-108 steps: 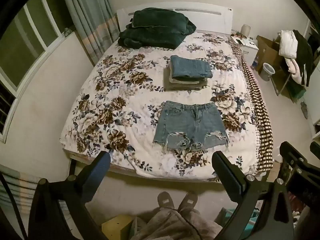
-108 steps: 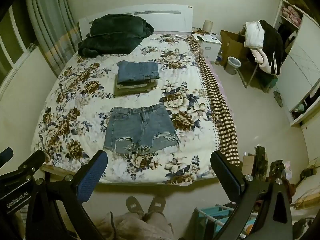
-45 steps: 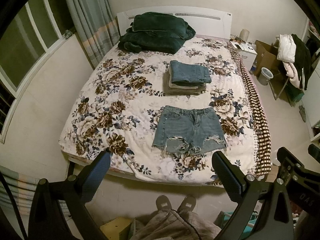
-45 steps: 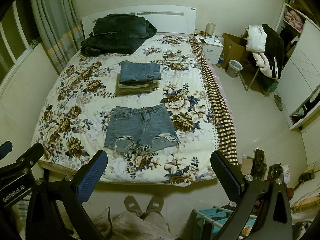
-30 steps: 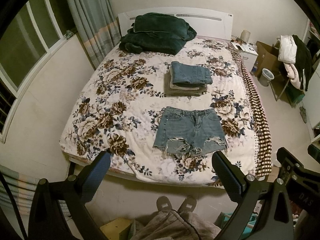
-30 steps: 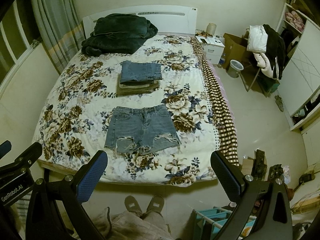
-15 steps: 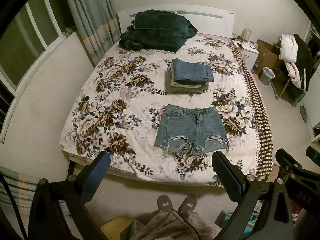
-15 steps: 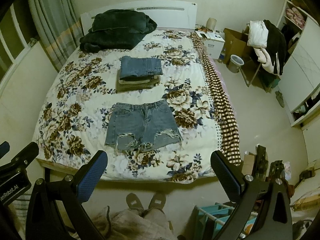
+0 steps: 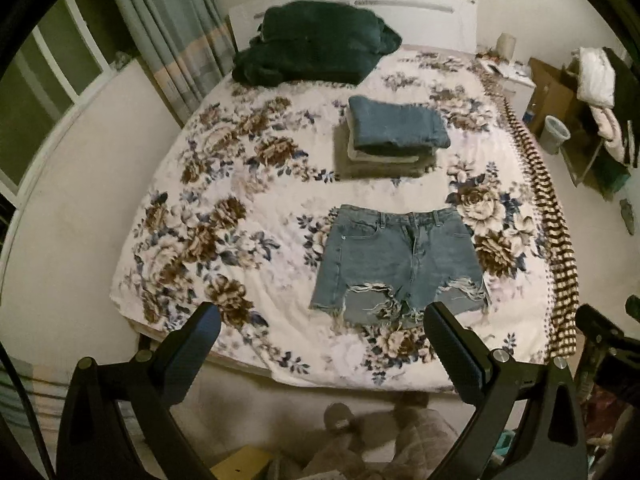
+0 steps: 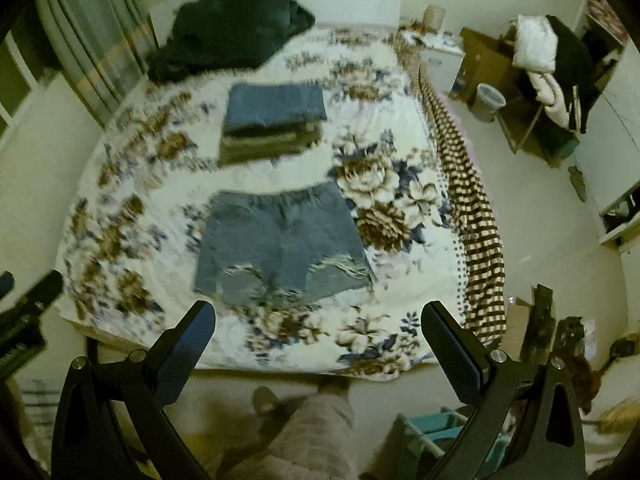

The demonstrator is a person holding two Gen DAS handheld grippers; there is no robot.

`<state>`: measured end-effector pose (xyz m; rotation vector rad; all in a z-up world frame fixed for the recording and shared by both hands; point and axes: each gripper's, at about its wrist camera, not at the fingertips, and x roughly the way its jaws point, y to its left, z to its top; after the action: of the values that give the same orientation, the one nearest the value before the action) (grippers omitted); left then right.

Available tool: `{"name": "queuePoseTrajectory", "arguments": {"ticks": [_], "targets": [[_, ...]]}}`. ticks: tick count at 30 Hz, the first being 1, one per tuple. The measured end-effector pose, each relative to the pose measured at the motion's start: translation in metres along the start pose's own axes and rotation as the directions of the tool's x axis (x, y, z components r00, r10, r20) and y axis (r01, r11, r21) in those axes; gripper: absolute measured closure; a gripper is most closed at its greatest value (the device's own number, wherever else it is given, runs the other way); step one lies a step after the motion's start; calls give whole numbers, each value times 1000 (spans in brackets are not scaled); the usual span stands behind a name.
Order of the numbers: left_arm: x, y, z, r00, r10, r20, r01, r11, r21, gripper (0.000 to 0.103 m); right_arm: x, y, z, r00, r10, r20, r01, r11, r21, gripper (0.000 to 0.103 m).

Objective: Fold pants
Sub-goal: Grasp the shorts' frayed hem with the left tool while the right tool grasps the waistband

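Note:
A pair of blue denim shorts [image 9: 396, 256] with frayed hems lies flat on the floral bedspread [image 9: 248, 216], waistband toward the headboard. It also shows, blurred, in the right wrist view [image 10: 280, 240]. My left gripper [image 9: 320, 320] is open and empty, held above the foot of the bed, short of the shorts. My right gripper [image 10: 318, 320] is open and empty, also over the bed's foot edge.
A stack of folded pants [image 9: 392, 136] sits behind the shorts. A dark green blanket [image 9: 316, 48] lies at the headboard. A checked cloth [image 9: 556, 248] hangs along the bed's right edge. A bin [image 10: 488, 100], boxes and a clothes-laden chair stand to the right. My feet [image 9: 340, 420] are below.
Both grippers have moved forward toward the bed, so the shorts look larger and nearer. The right view is now motion-blurred. Both stay open and empty.

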<state>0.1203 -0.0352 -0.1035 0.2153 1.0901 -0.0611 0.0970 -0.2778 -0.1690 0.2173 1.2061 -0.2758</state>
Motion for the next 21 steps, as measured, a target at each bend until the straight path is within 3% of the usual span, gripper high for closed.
{"name": "queuePoseTrajectory", "arguments": {"ticks": [4, 8, 10, 11, 12, 13, 16, 18, 19, 21], "targets": [[64, -41, 12, 999, 31, -29, -32, 999, -19, 0, 86, -37, 34, 991, 99, -89, -99, 995, 11, 0], [139, -95, 22, 992, 100, -82, -102, 995, -15, 0, 190, -82, 82, 963, 203, -176, -207, 978, -3, 0], [176, -121, 25, 986, 109, -126, -112, 993, -21, 0, 240, -100, 103, 949, 225, -222, -236, 971, -25, 10], [199, -137, 26, 982, 106, -157, -111, 993, -29, 0, 274, -112, 116, 938, 237, -253, -255, 966, -40, 17], [225, -155, 25, 978, 92, -190, -102, 994, -39, 0, 299, -118, 126, 926, 251, -283, -276, 960, -52, 34], [250, -173, 23, 972, 72, -225, -84, 995, -48, 0, 323, -124, 134, 912, 264, -313, -298, 953, -63, 41], [308, -220, 14, 957, 28, -290, -53, 995, -80, 0, 401, -141, 159, 879, 280, -385, -340, 936, -95, 40], [338, -247, 3, 942, 2, -335, -42, 993, -112, 0, 455, -152, 171, 845, 304, -439, -381, 919, -97, 37], [356, -263, -8, 930, -25, -366, -29, 989, -142, 0, 474, -154, 174, 833, 302, -464, -385, 918, -93, 35], [380, -285, -28, 906, -76, -417, -7, 981, -193, 0, 522, -162, 181, 787, 327, -523, -415, 908, -57, 33]]}}
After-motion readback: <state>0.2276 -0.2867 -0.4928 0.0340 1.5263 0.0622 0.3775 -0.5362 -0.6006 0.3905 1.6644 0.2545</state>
